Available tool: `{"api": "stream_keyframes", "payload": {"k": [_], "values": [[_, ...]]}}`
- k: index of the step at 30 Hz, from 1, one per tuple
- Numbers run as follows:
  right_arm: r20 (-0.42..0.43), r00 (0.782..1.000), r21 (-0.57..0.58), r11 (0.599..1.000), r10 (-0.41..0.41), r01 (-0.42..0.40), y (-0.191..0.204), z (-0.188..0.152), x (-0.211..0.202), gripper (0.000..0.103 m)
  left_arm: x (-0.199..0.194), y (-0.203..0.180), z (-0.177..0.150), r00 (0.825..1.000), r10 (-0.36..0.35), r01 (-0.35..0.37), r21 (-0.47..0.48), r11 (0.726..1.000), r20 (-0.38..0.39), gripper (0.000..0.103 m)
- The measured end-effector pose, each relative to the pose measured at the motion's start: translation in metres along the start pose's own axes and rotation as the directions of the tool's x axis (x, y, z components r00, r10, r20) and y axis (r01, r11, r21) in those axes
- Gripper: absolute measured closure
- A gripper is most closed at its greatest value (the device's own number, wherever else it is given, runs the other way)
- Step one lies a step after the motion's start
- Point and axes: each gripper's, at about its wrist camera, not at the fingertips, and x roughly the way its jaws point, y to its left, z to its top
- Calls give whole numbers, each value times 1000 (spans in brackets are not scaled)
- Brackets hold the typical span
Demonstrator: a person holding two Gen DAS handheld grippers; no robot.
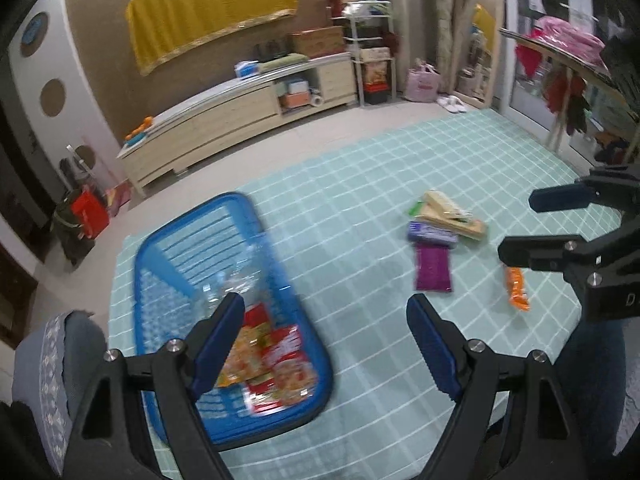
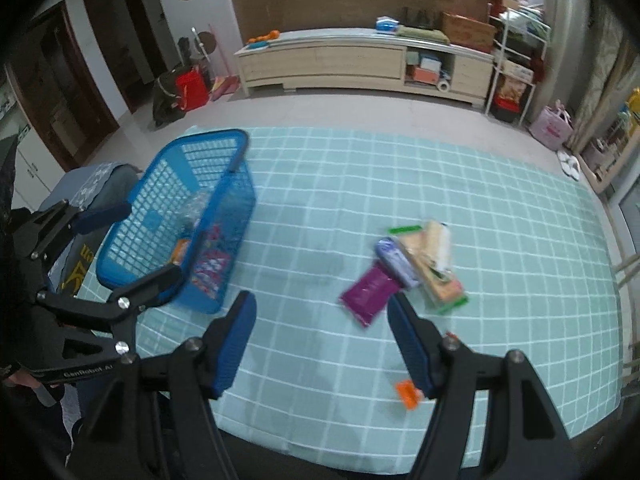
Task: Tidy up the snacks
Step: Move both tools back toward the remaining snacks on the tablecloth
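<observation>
Both tools wide open, nothing held: left tool (image 1: 326, 314) above bench (image 1: 360, 184) beside blue basket (image 1: 160, 240), right tool (image 2: 322, 312) near purple packet (image 2: 370, 290); loose snacks (image 2: 424, 260) piled mid-bench, orange packet (image 1: 517, 288) apart, more snack packets (image 1: 280, 364) inside basket

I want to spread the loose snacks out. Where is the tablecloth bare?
The widest free patch lies between the blue basket and the snack pile. The cloth behind the pile, toward the far edge, is bare too. It is crowded around the purple packet and the orange packet nearby.
</observation>
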Motion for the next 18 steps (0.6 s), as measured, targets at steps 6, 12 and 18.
{"api": "stream_keyframes", "payload": {"k": [6, 12, 18], "values": [[4, 1000, 67, 998, 2, -3, -46, -12, -2, 31, 20, -40, 14, 998, -49, 51, 54, 997, -35, 21], [-16, 1000, 106, 994, -6, 7, -84, -26, 11, 31, 46, -74, 24, 993, -89, 97, 94, 991, -83, 21], [-47, 999, 100, 995, -8, 13, -114, -38, 32, 31, 82, -95, 30, 974, -172, 183, 69, 981, -147, 21]]}}
